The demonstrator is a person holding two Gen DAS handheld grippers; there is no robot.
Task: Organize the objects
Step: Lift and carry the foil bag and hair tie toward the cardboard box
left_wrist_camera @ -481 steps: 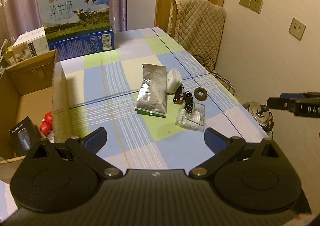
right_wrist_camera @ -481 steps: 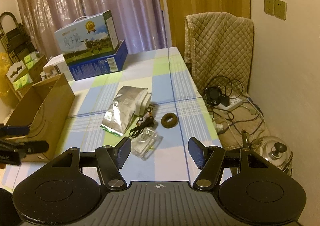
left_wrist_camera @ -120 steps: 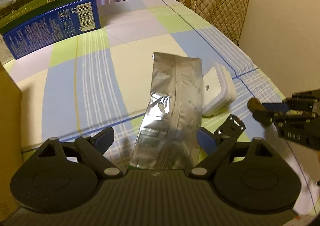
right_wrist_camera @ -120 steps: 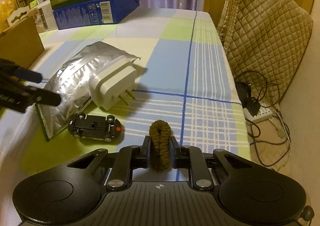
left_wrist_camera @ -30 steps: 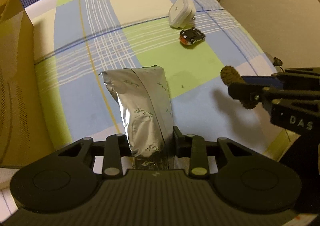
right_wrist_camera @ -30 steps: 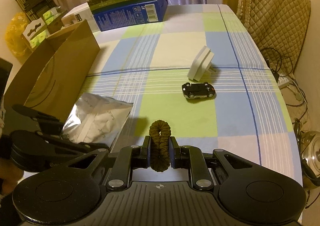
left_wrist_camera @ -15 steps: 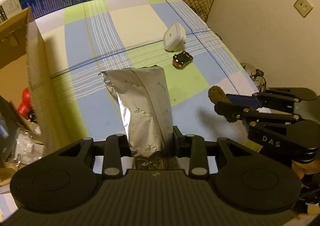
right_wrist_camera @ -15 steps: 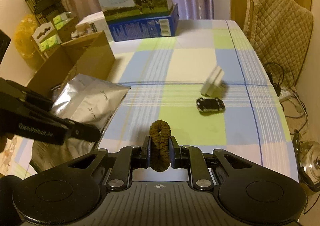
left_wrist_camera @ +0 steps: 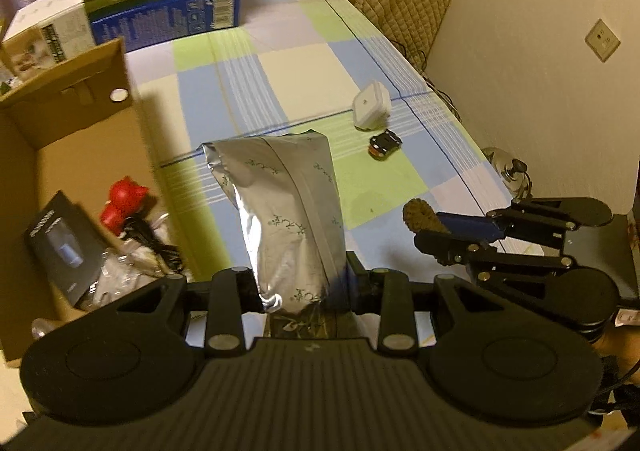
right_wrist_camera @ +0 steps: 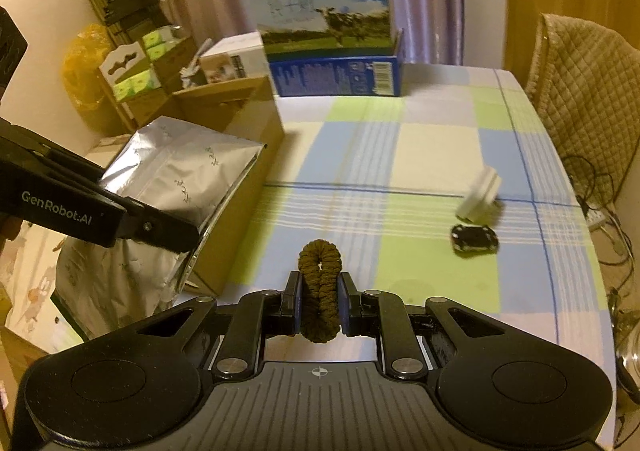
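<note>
Evidently both loads head for the cardboard box [left_wrist_camera: 60, 139]: left tongs [left_wrist_camera: 300, 287] clamp the foil pouch [left_wrist_camera: 288, 211], right tongs [right_wrist_camera: 319, 305] pinch the brown hair tie [right_wrist_camera: 319, 291]

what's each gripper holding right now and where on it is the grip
The left gripper is shut on the silver foil pouch, clamped at its bottom end. The right gripper is shut on the brown hair tie, pinched flat across its lower half.
</note>
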